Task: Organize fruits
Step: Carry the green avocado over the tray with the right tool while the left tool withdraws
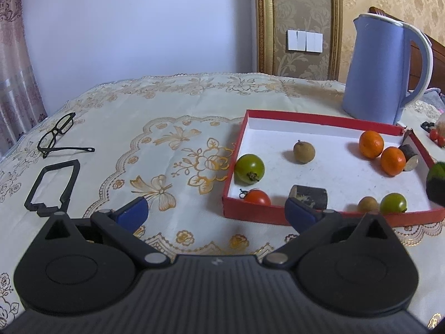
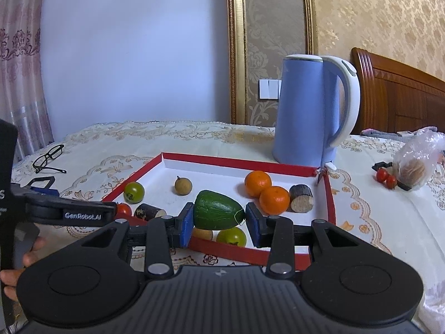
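A red box lid with a white floor (image 1: 328, 167) (image 2: 211, 172) holds two oranges (image 1: 371, 144) (image 2: 258, 183), green tomatoes (image 1: 249, 168) (image 2: 134, 192), a red tomato (image 1: 258, 197), longans (image 1: 304, 152) (image 2: 183, 185) and dark sugarcane pieces (image 1: 308, 196) (image 2: 301, 198). My right gripper (image 2: 219, 218) is shut on a green cucumber piece (image 2: 218, 213), held above the box's near edge; the piece shows at the right edge of the left wrist view (image 1: 437, 183). My left gripper (image 1: 215, 214) is open and empty, at the box's near left corner.
A blue kettle (image 1: 381, 66) (image 2: 308, 111) stands behind the box. Black glasses (image 1: 57, 133) (image 2: 48, 157) and a black frame (image 1: 52, 186) lie at left. At right are red cherry tomatoes (image 2: 386, 177) and a plastic bag (image 2: 415, 164). The table has a floral cloth (image 1: 167, 144).
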`<state>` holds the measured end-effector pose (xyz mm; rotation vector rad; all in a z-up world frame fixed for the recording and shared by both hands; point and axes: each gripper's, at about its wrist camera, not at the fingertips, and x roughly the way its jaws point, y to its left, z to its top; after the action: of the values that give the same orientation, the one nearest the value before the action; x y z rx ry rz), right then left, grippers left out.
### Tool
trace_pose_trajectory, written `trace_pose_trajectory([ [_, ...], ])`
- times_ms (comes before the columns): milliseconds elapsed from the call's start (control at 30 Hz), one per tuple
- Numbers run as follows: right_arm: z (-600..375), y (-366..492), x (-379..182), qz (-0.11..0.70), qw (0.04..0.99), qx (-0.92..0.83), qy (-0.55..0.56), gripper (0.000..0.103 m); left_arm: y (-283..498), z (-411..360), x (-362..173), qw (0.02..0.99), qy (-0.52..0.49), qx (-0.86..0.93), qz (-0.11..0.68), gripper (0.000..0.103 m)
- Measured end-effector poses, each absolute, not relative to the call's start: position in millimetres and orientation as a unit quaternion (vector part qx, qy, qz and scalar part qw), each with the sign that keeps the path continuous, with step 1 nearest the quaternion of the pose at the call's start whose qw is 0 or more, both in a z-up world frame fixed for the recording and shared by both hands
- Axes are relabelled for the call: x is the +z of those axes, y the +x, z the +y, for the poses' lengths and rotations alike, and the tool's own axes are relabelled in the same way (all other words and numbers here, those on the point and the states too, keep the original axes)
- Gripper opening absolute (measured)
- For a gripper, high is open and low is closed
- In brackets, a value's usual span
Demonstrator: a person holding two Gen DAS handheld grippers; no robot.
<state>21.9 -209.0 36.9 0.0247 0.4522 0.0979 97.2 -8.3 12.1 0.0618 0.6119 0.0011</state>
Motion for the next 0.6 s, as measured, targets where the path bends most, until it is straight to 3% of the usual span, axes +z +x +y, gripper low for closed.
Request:
trace_pose_trajectory([
  [600,-199,59,38,0.235,0.971,0.046,-0.018,0.039,70,-8,6,0.954,0.045,-0.028,0.294,0.103],
])
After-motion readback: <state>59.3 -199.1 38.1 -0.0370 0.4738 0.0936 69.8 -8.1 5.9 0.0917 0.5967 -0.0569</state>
